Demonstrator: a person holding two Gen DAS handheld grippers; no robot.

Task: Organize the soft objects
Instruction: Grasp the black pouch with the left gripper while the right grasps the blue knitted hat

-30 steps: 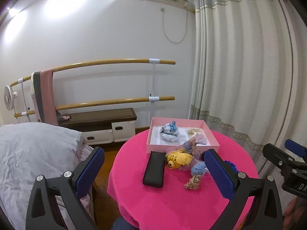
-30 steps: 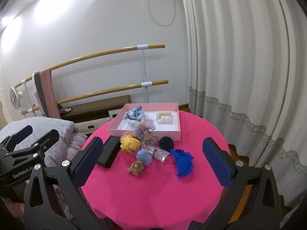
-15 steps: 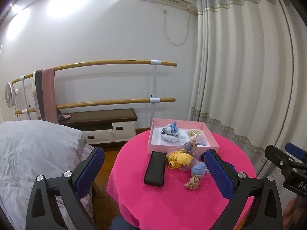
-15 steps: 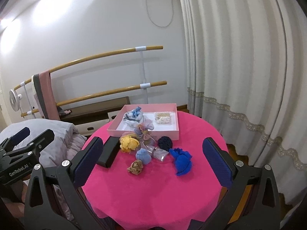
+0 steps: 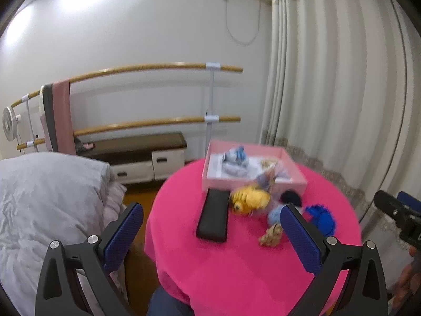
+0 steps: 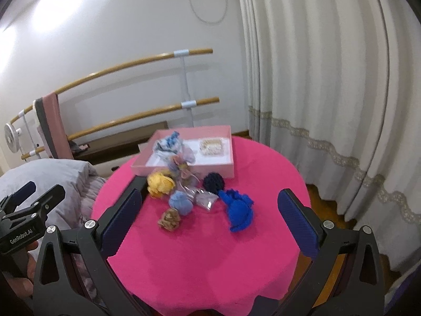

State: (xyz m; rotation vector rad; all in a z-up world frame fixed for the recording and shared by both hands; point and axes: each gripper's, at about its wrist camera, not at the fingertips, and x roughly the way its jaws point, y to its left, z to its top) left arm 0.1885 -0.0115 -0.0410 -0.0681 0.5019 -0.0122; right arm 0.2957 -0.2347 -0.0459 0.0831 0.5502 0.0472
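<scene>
A round table with a pink cloth holds a pink box with a blue-white pouch and a beige item inside. In front of it lie a yellow knitted toy, a light blue pouch, a brown pouch, a dark navy ball, a bright blue knitted piece and a black case. My left gripper and my right gripper are open and empty, above the near side of the table.
A bed with grey bedding lies left of the table. Wooden rails, a low bench with drawers and a wall stand behind. Long curtains hang on the right.
Both grippers have moved forward and tilted down toward the table, so the objects look closer. Nothing on the table has moved. The jaws stay open.
</scene>
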